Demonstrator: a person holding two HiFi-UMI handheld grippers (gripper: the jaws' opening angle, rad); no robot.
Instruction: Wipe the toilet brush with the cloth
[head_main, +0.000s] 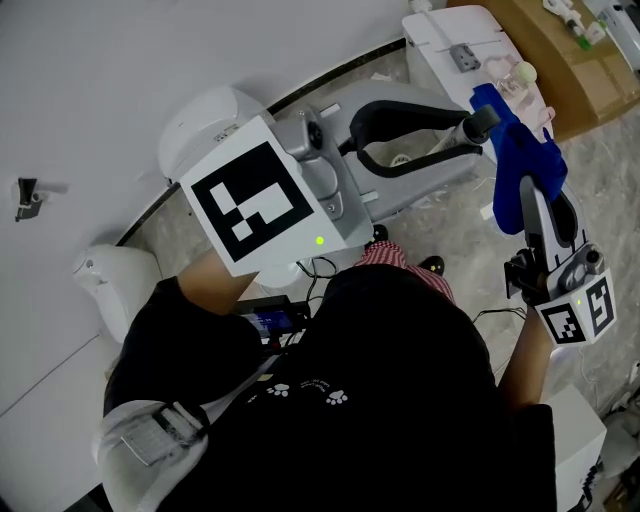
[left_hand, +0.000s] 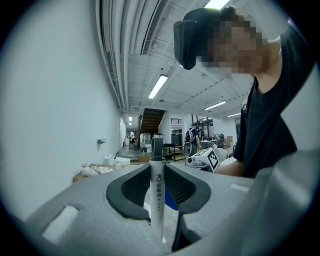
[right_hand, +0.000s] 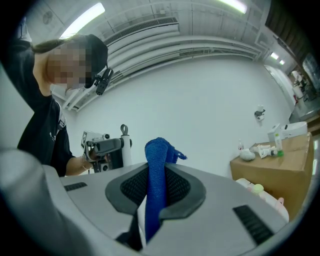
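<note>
My left gripper (head_main: 462, 135) is shut on the toilet brush's white handle (left_hand: 156, 200), which stands upright between the jaws, its dark loop end (left_hand: 156, 148) poking out above them. The brush head is hidden. My right gripper (head_main: 536, 200) is shut on a blue cloth (head_main: 525, 160), which bunches up past the jaw tips. In the head view the cloth's upper corner lies right by the handle's dark end (head_main: 487, 120); whether they touch I cannot tell. The right gripper view shows the cloth (right_hand: 157, 155) in the foreground and the left gripper (right_hand: 102, 147) with the handle (right_hand: 125, 150) beyond it.
A white wall runs along the left with a small valve (head_main: 28, 195) on it. White rounded fixtures (head_main: 115, 275) stand by the wall. A white cabinet top (head_main: 455, 35) and a cardboard box (head_main: 565, 70) with small bottles are at the upper right. The floor is grey stone.
</note>
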